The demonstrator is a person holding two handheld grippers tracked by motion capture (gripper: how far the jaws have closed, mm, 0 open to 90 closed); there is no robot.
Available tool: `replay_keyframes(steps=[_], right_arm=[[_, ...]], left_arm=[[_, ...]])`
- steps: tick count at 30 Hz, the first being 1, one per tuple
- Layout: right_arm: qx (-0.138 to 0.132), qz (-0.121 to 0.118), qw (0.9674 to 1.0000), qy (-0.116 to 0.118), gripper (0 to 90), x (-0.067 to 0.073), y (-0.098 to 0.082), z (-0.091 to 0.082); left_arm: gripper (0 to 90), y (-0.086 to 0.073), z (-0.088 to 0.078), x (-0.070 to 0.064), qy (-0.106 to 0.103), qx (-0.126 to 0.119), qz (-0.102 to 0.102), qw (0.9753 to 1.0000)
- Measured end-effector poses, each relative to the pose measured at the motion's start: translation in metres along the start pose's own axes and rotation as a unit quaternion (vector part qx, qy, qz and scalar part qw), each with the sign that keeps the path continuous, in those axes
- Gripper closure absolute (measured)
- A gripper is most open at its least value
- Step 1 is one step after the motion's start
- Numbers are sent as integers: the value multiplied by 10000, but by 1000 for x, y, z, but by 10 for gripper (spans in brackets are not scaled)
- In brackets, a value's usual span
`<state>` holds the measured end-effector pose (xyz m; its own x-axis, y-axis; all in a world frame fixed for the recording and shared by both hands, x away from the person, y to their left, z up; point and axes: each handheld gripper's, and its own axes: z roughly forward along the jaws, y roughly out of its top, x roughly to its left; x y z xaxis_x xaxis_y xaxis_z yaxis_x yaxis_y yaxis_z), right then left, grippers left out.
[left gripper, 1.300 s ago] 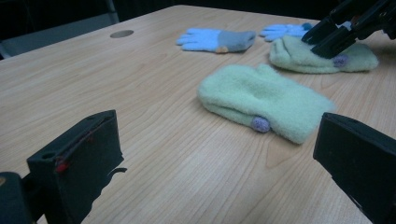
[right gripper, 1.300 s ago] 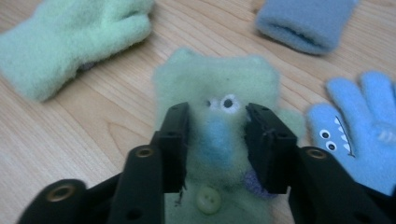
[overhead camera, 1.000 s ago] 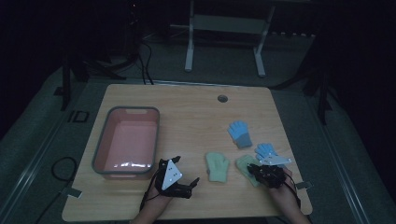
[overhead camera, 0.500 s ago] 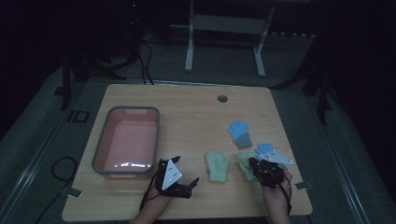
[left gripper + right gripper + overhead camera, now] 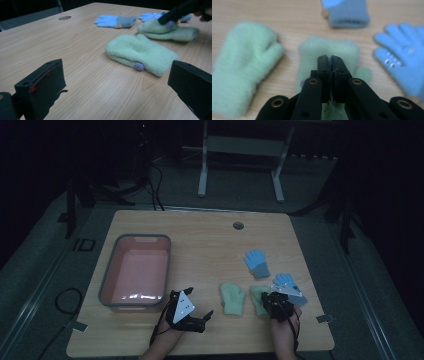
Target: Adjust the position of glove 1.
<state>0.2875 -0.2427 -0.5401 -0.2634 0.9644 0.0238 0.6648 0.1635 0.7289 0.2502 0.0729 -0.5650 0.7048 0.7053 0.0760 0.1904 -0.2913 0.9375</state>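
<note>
Here the right claw (image 5: 331, 58) is clenched on the near green mitten (image 5: 260, 299), which lies on the worktop (image 5: 200, 235) just right of the other green mitten (image 5: 232, 298). Left of that one, the left claw (image 5: 205, 316) stands released, gripping nothing.

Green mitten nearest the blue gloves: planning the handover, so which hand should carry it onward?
Right: its tongs are shut on that green mitten. The left tongs stand open, apart from it.

A dim lab or test room: a bare wooden table (image 5: 200, 240) on grey carpet, cables (image 5: 150, 180) at 11 o'clock, a metal stand (image 5: 240, 150) at 12.
</note>
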Motion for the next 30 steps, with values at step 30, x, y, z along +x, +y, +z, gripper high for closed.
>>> replay_keyframes(steps=[30], right_arm=[[198,-1173,9848,1263,634,-48,36,-26]], left_arm=[[13,0,0,0,-13,6,-15,10000]])
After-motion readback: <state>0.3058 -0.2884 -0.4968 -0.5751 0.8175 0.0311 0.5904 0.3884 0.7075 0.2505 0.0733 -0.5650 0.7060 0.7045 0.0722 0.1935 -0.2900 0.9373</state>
